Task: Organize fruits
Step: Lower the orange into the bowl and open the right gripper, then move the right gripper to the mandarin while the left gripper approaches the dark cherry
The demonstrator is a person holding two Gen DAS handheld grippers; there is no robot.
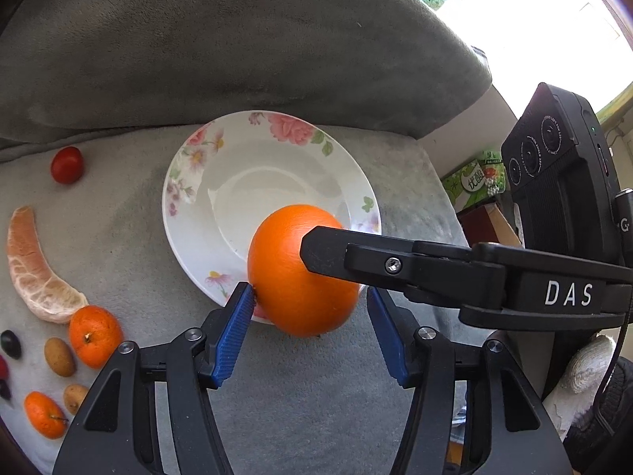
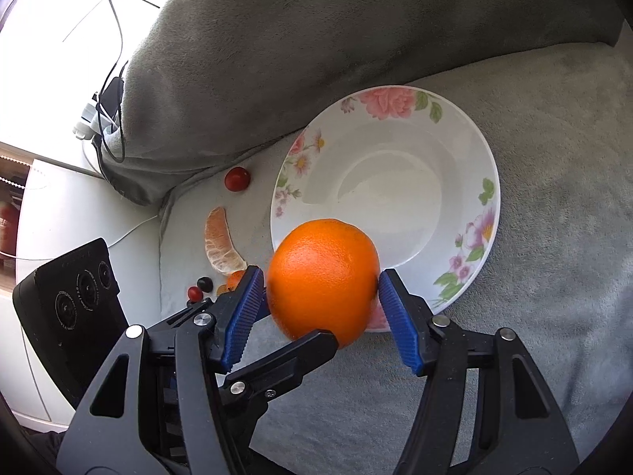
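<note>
Orange (image 1: 285, 277), large and bright, hangs just above the near rim of a white floral plate (image 1: 178, 213) that sits on a pale grey plush seat (image 1: 130, 237), with a darker grey cushion (image 1: 237, 39) rising behind it. The right hand-held gripper (image 2: 320, 289) clamps the fruit, its two blue ribbed pads (image 2: 245, 308) pressed against opposite sides. The left hand-held gripper (image 1: 310, 297) meets the same orange from another angle. One of its blue pads touches the peel, while the other stands right at the fruit's edge. Whether that second pad actually presses cannot be told from these views, so the left grip stays uncertain. The plate's bowl is bare and white.

To the plate's left on the seat lie the other fruits. A red cherry tomato (image 1: 66, 165) sits near the cushion, and a peeled citrus segment (image 1: 39, 269) curves below it. Nearer still are two small mandarins (image 1: 95, 335), a pair of small brown fruits (image 1: 59, 356) and a dark grape (image 1: 10, 343). All of them lie well apart from the plate.
</note>
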